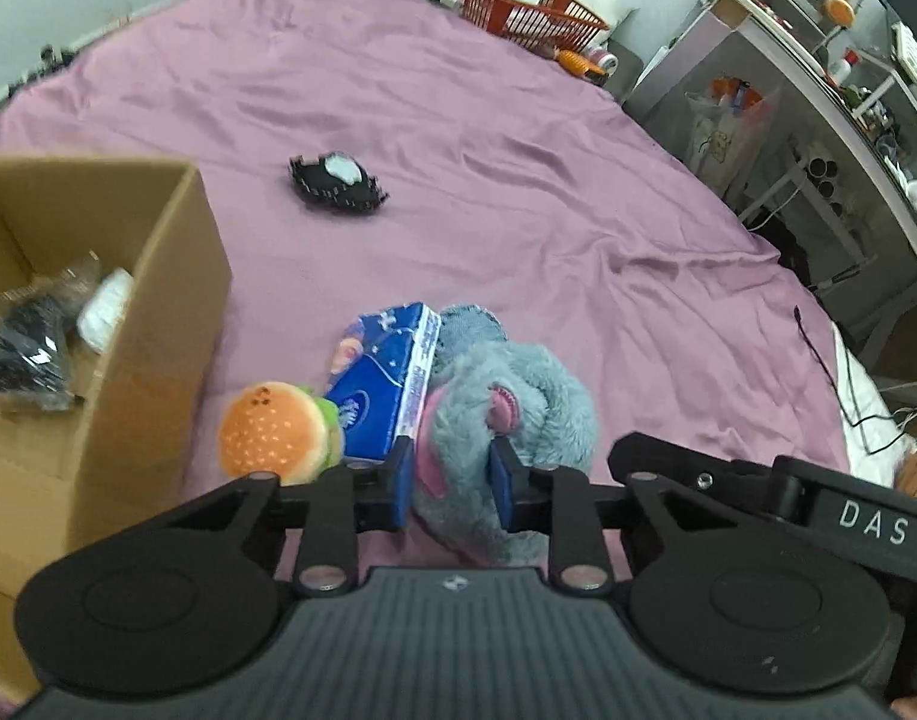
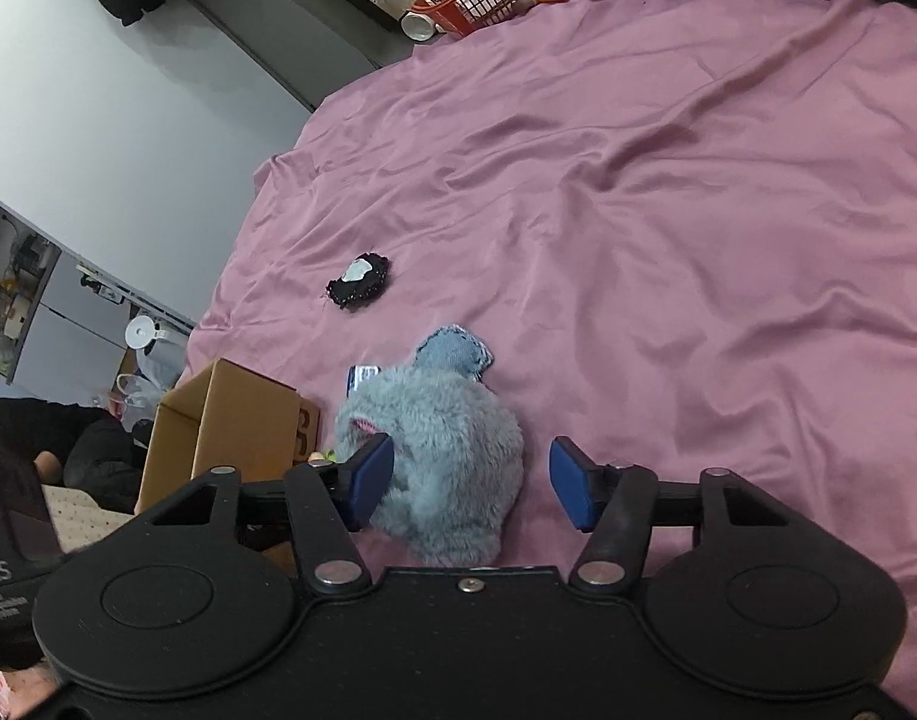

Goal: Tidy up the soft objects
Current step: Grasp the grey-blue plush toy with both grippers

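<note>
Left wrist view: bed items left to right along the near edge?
Cardboard box → burger plush → blue tissue pack → grey plush, with the left gripper closed on it.

My left wrist camera sits just behind my left hand-held gripper (image 1: 452, 474), looking down and forward across the bed (image 1: 518, 138) from close range, cardboard box (image 1: 128, 324) at its left. My right wrist camera rides behind my right hand-held gripper (image 2: 470, 483), tilted, facing the same sheet. Both views share the grey plush toy (image 1: 506, 396), black pouch (image 1: 336, 183) and far red basket (image 1: 530, 12).
</note>
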The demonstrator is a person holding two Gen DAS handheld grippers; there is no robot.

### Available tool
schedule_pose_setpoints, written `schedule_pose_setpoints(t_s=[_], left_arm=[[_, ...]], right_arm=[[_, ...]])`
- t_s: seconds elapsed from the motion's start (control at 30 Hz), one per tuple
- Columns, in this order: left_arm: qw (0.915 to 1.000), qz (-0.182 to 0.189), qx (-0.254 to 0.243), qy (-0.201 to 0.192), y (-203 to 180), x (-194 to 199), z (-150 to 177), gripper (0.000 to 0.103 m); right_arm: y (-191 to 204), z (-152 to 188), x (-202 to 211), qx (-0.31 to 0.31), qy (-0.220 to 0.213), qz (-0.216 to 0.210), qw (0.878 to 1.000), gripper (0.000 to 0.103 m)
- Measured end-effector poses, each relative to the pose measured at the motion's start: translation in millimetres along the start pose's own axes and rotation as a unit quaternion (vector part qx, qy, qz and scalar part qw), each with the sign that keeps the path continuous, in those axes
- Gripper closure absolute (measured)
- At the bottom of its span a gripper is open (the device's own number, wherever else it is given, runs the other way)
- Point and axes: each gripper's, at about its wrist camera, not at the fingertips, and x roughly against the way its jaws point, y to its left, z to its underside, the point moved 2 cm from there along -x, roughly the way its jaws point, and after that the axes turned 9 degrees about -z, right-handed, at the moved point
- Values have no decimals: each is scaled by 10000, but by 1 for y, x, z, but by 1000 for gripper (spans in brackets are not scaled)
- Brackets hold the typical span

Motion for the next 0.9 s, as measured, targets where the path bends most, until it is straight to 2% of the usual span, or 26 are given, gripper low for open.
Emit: schedule_pose_setpoints(t_s=[0.17, 0.33, 0.5, 0.57, 0.6, 0.63, 0.9], left_arm=[[10000, 36, 36, 22, 1, -11, 0, 86], [9997, 176, 144, 19, 7, -13, -1, 87], [9993, 284, 219, 54, 11, -13, -2, 89], [9995, 282, 152, 50, 10, -12, -2, 90], [9995, 273, 127, 47, 10, -11, -1, 90], [9996, 266, 121, 31, 9, -10, 0, 90], [9995, 303, 57, -105, 1, 4, 0, 92]], right_arm=[[1, -2, -13, -38, 113, -152, 9998, 49], [-2, -7, -24, -289, 169, -232, 9992, 49], [5, -7, -35, -182, 319, -305, 9989, 50], [4, -6, -36, -197, 316, -260, 9990, 59], [3, -7, -37, -187, 321, -201, 9991, 71], [2, -6, -36, -123, 319, -93, 9994, 78], [13, -1, -22, 297, 89, 102, 9995, 85]])
